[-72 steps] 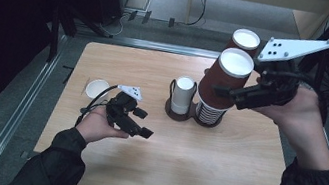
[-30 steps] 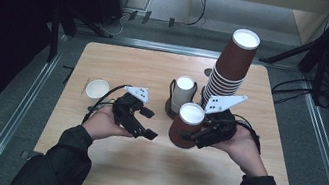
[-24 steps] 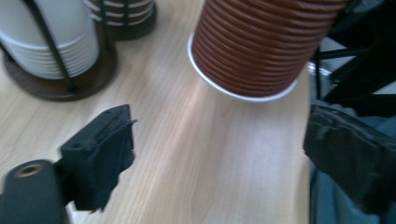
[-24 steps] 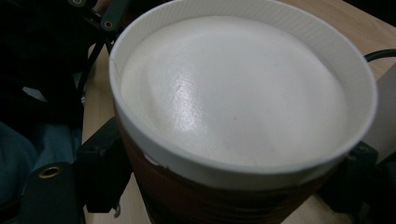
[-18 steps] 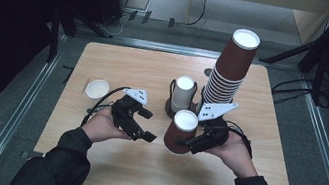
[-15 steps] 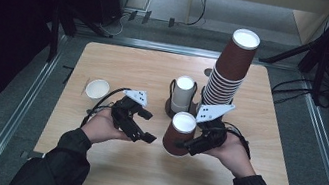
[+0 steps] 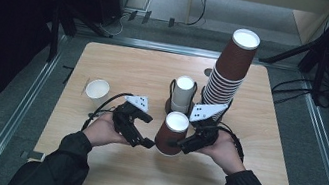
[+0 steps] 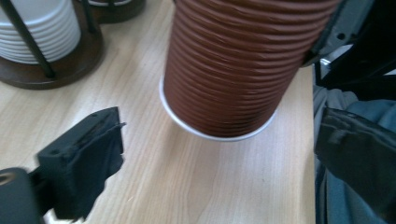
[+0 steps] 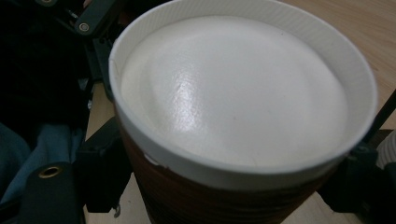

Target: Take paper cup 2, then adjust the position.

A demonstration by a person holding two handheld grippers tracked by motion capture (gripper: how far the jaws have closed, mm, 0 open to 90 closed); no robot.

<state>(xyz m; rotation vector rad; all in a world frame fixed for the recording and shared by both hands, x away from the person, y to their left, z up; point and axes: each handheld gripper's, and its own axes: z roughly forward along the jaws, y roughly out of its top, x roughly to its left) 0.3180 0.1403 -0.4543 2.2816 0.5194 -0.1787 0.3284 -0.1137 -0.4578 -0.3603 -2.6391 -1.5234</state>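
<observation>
One wooden counter (image 7: pixel 121 65) spans the middle of the high view, its rounded edges all in sight, with wide bare wood across the upper left and along the lower edge, and less room at the centre, where the things crowd together. Largest on it is the tall stack of brown cups (image 7: pixel 229 73), upside down and leaning toward the upper right of the frame, standing right of centre. Just left of that stack is the dark holder (image 7: pixel 170 106) with white cups (image 7: pixel 183 92) nested inside. Below the holder, near the counter's lower middle, stands the short brown cup stack (image 7: pixel 172 133), upside down, white base up and rim against the wood, its long axis close to upright. The right tool (image 7: pixel 184 146) is clamped on its ribbed wall from the right. The left tool (image 7: pixel 139 141) lies just left of the short stack, its jaws just spread wide and pressing on nothing. A single white cup (image 7: pixel 97 89) stands alone at the left, mouth up, well apart.
</observation>
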